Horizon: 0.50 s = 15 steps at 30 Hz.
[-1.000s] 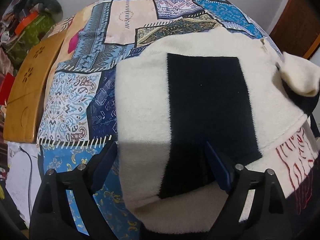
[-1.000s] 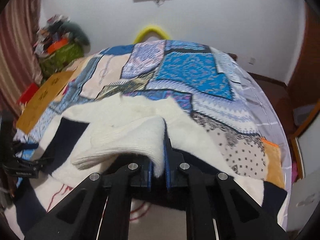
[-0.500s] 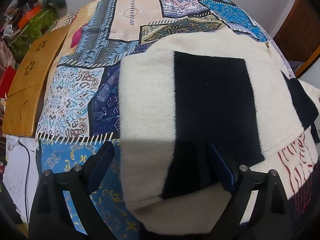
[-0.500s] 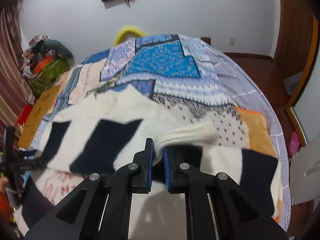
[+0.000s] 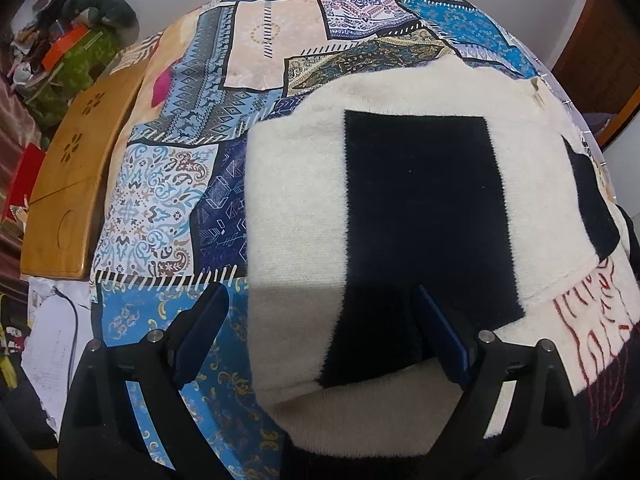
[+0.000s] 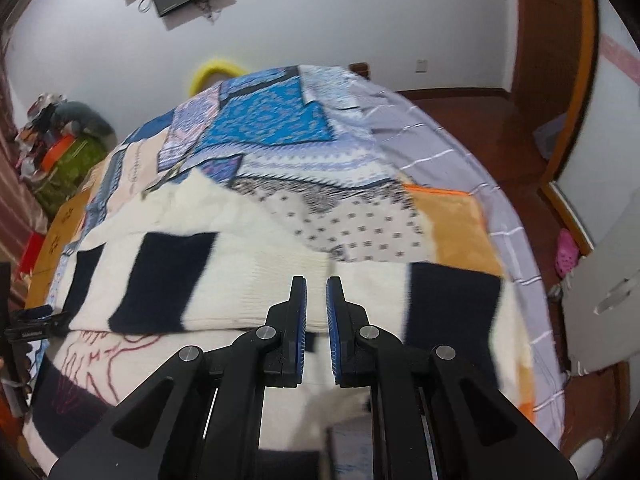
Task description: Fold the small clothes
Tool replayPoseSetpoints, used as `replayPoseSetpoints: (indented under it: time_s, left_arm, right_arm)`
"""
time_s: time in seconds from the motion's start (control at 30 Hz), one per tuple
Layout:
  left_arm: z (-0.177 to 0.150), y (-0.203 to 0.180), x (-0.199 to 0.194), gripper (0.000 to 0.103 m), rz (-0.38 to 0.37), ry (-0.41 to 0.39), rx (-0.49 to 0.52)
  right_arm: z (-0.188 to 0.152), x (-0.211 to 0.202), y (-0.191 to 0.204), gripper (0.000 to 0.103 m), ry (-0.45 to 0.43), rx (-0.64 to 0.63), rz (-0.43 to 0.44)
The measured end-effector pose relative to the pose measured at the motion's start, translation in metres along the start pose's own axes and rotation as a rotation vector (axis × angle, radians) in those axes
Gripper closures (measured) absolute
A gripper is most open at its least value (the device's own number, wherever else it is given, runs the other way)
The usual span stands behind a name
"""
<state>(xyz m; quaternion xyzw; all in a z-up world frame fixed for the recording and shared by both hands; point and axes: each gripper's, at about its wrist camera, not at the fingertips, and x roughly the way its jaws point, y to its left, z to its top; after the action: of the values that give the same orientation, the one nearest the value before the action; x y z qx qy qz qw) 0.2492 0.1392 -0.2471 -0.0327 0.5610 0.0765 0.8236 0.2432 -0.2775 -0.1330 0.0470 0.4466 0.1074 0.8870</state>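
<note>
A cream sweater point(image 5: 420, 200) with navy blocks lies spread on the patchwork bedspread point(image 5: 160, 184). My left gripper point(image 5: 322, 326) stands open wide over its near left part, one finger on each side of the cream and navy fabric, without pinching it. In the right wrist view the same sweater point(image 6: 180, 276) stretches across the bed. My right gripper point(image 6: 316, 300) is shut on its cream ribbed edge, which fills the narrow gap between the pads. The left gripper's black body shows at the far left point(image 6: 32, 328).
A dark cloth with red stitching point(image 5: 592, 320) lies under the sweater's near edge. A wooden board point(image 5: 76, 168) runs along the bed's left side, with clutter point(image 5: 72, 52) behind it. The bed's right edge point(image 6: 532, 280) drops to a wooden floor.
My right gripper swung to the right with the ribbed cream edge, drawing that folded-over part off the sweater and out flat. The cream flap left the left wrist view. The left gripper stayed put.
</note>
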Motion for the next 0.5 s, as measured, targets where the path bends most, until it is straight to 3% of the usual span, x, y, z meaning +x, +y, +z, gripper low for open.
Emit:
replayPoseSetpoints:
  time_s: [0.17, 0.27, 0.5]
  left_arm:
    - [0.007, -0.008, -0.016, 0.009, -0.004, -0.031, 0.024]
    - [0.013, -0.019, -0.031, 0.009, -0.014, -0.064, 0.047]
    - [0.031, -0.057, -0.061, 0.009, -0.066, -0.135, 0.099]
  right_arm:
    - [0.007, -0.021, -0.03, 0.093, -0.033, 0.049, -0.034]
    - [0.012, -0.035, -0.053, 0.083, -0.058, 0.094, -0.051]
    - [0.013, -0.056, -0.091, 0.072, -0.09, 0.14, -0.114]
